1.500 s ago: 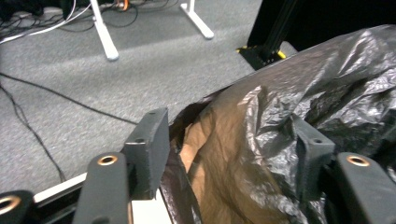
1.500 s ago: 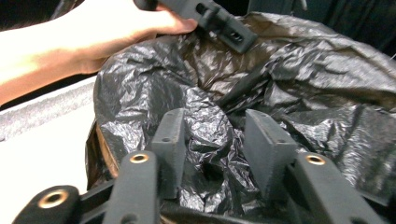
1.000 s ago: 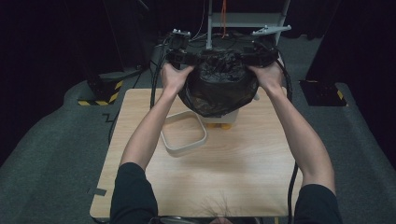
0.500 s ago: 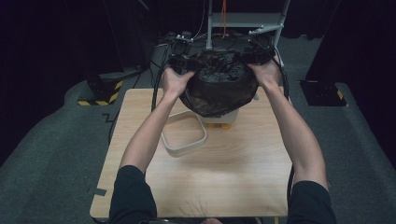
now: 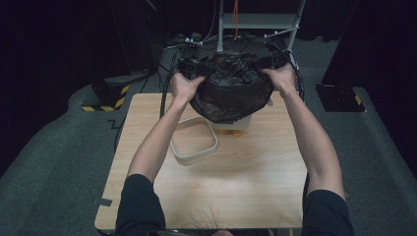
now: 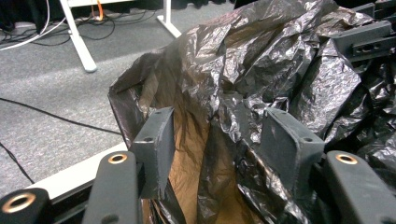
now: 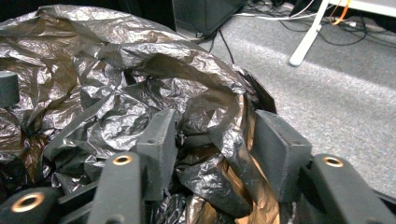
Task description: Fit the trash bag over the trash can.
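Basically, black trash bag [image 5: 231, 91] hangs spread between both hand-held grippers, right above the white bin [image 5: 237, 125] at the far part of the tabletop [image 5: 221, 196]. Bag bottom covers the bin's top; whether it touches the bin, can't tell.

Left hand-held gripper [image 5: 189, 66] is at the bag's left rim, up and left of the bin. In the left gripper view its jaws [image 6: 224, 135] stand well apart, with a fold of bag rim [image 6: 280, 60] between them. Pads don't pinch the film, so it is open, and the jaws have just been opening.

Right hand-held gripper [image 5: 270, 61] is at the bag's right rim, up and right of the bin. In the right gripper view its jaws [image 7: 215, 135] are also apart, with crumpled film [image 7: 116, 70] and a rim fold between them. It is open, not clamping, and has also just been opening.

Key relation: the bag's long axis runs from one hand-held gripper to the other, crosswise over the bin, and the bin sits straight below its middle. Neither hand is nearer; both are about level at the rim ends. Likely next the rim goes down around the bin, so both sides need lowering evenly.

White rectangular frame [image 5: 194, 142] lies flat just left of the bin on the near side, apart from the bag.
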Available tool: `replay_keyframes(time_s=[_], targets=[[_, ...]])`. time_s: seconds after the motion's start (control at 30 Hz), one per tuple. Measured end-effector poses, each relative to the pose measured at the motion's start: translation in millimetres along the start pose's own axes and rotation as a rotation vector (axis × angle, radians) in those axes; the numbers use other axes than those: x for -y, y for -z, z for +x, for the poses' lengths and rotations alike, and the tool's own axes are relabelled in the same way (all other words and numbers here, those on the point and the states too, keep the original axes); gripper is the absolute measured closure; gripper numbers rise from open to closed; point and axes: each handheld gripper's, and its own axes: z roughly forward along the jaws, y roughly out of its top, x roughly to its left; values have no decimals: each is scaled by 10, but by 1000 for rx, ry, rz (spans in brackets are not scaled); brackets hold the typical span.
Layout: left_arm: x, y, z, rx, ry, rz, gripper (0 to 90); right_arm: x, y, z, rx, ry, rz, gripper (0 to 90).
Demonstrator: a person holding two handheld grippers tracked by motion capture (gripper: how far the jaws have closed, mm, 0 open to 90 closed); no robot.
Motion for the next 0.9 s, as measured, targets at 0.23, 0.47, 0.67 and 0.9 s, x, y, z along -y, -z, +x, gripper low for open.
replay_keyframes(time_s=[0.23, 0.47, 0.67, 0.9], targets=[[-95, 85, 27, -17, -8, -56, 417, -79, 204, 83, 44, 64, -131, 476], [-84, 1, 51, -10, 6, -49, 427, -103, 43, 83, 24, 76, -102, 576], [-67, -39, 72, -7, 13, -34, 427, -23, -38, -51, -36, -6, -53, 521], [-29, 140, -42, 20, -15, -71, 378, 70, 297, 90, -2, 59, -135, 455]])
